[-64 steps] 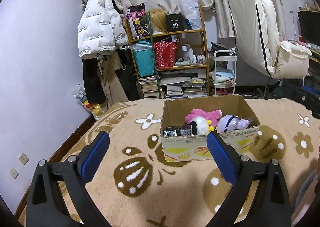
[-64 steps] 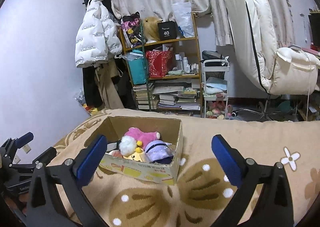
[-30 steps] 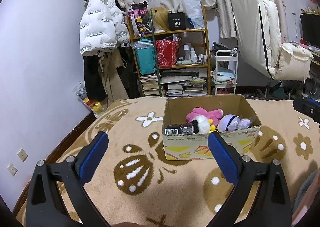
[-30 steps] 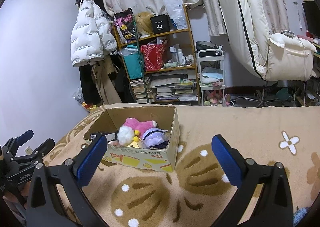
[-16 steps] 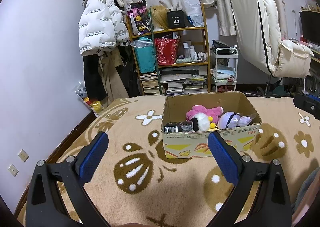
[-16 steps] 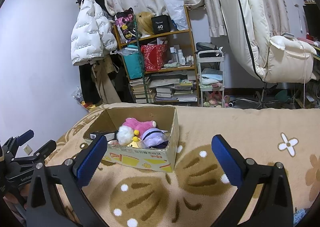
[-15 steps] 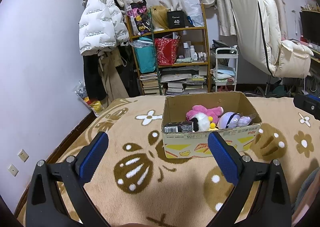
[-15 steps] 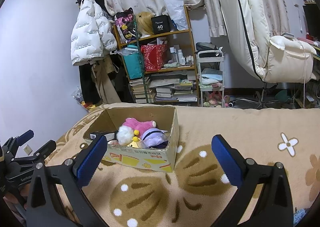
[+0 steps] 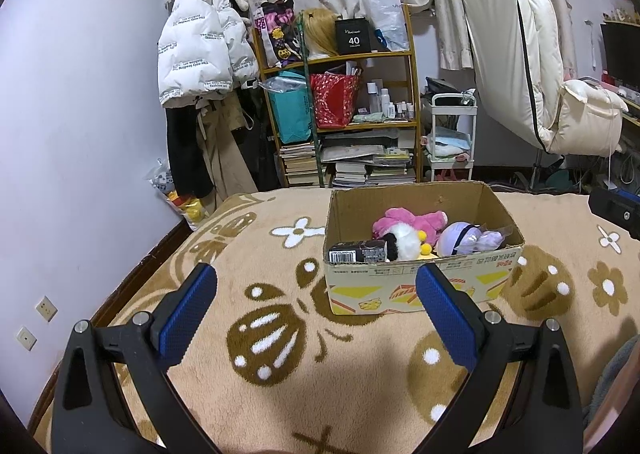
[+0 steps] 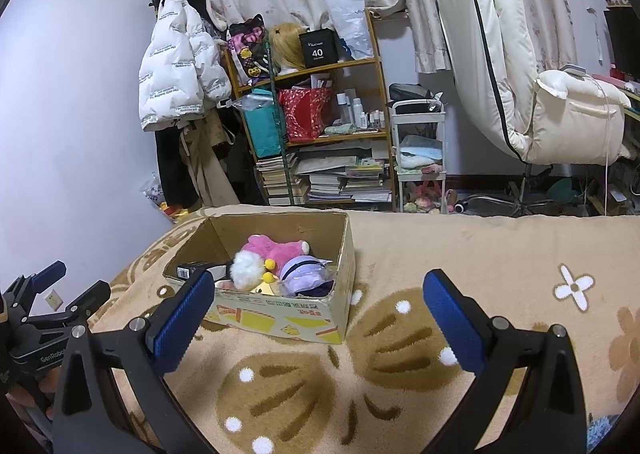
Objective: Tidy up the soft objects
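Observation:
A cardboard box (image 9: 416,286) stands on the tan patterned blanket (image 9: 280,334); it also shows in the right wrist view (image 10: 280,318). Inside lie a pink plush (image 9: 408,219), a white fluffy plush with yellow bits (image 9: 404,244), a lilac plush (image 9: 464,240) and a black carton (image 9: 358,252). My left gripper (image 9: 316,306) is open and empty, held short of the box. My right gripper (image 10: 318,314) is open and empty, to the right of the box. The left gripper's fingers (image 10: 44,274) show at the right view's left edge.
A cluttered wooden shelf (image 9: 344,114) with books and bags stands behind the bed. A white jacket (image 9: 200,50) hangs on the left wall. A white cart (image 9: 452,134) and a cream chair (image 9: 552,86) stand at the right. The blanket's left edge drops to the floor.
Both views have shifted slightly; the box sits a little lower and nearer in the right wrist view. Both grippers stay open and empty. The box contents have not moved.

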The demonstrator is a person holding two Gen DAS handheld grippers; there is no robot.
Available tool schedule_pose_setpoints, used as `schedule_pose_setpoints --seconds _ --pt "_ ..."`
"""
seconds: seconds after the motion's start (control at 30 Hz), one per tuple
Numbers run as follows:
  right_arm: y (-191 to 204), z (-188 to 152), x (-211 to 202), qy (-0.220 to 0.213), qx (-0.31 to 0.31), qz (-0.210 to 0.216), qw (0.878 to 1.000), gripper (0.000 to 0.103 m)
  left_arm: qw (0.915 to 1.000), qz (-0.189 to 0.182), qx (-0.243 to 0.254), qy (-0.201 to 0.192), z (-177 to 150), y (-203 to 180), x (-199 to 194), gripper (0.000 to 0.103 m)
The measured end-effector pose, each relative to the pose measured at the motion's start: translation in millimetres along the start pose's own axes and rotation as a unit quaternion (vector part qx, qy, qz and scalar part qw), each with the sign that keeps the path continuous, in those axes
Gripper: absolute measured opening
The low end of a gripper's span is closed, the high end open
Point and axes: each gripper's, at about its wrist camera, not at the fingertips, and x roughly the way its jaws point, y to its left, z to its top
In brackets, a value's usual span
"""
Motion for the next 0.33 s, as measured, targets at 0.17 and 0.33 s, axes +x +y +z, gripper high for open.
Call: schedule_pose_setpoints --seconds 0.17,0.33 --pt "0.9 0.0 0.0 0.000 0.000 0.000 1.000 0.103 1.0000 -0.004 -0.001 0.005 -0.7 -0.5 1.9 0.099" --pt "0.9 0.4 0.0 0.000 0.001 0.000 1.000 0.103 1.0000 -0.005 -0.002 0.006 0.1 -0.3 2.3 0.099"
